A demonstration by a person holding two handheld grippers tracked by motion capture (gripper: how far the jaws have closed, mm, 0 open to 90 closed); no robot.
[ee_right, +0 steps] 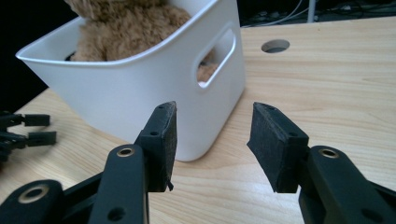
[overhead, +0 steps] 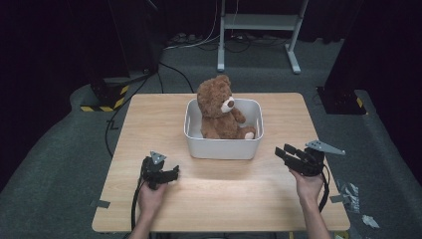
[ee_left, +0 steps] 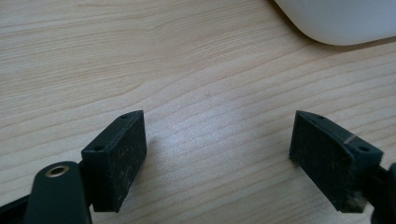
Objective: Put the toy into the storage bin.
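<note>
High view: both tongs spread, empty; I aim right tongs (overhead: 284,151) squarely at tub (overhead: 223,147) handle, left tongs (overhead: 174,173) steadying.

we see left gripper (overhead: 171,174): black, grey three-cornered plate, black cable | right gripper (overhead: 281,151): black, brass-ringed screw holes, scuffed pads (ee_right: 164,140) | forearms bare, no sleeves

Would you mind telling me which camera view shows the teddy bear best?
The high view: the teddy bear shows nearly whole, sitting upright in the white bin. The right gripper view catches just brown fur above the bin's rim and through its handle slot. The left gripper view has a corner of the bin and bare table.
</note>
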